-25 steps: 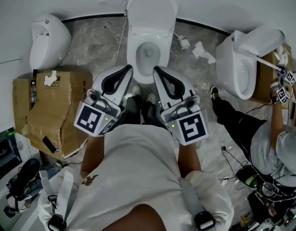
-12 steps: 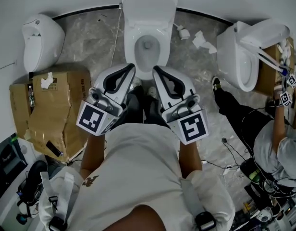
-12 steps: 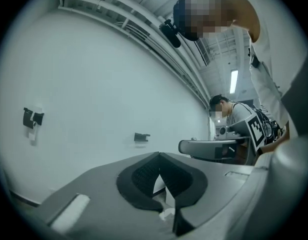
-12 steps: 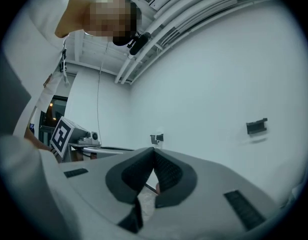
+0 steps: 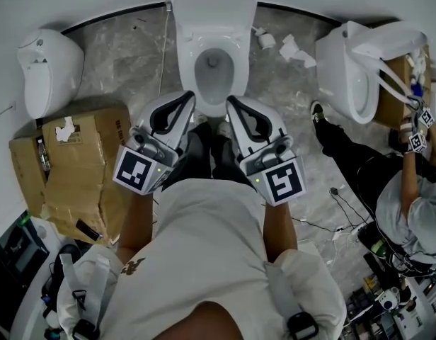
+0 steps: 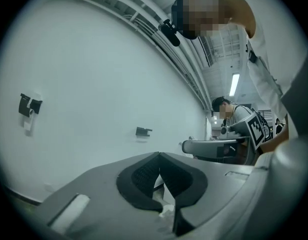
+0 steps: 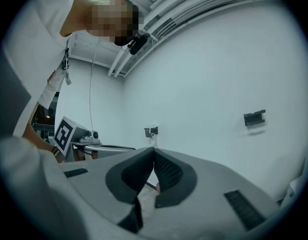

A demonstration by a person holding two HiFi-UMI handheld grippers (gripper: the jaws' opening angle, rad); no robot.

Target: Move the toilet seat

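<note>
My left tool (image 5: 190,98) and right tool (image 5: 230,100) are both fully closed and empty. The white oval plastic toilet seat (image 5: 236,82) sits lowered just ahead. It is probably stiff, light and slippery, so I'd take its front rim.

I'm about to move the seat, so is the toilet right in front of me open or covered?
Open. In the head view the lid stands raised at the back and the bowl lies uncovered.

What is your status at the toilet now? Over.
Left claw shut, empty; right claw same. Toilet just ahead, seat not yet touched. Nothing between claws and bowl; cardboard box off to left.
</note>
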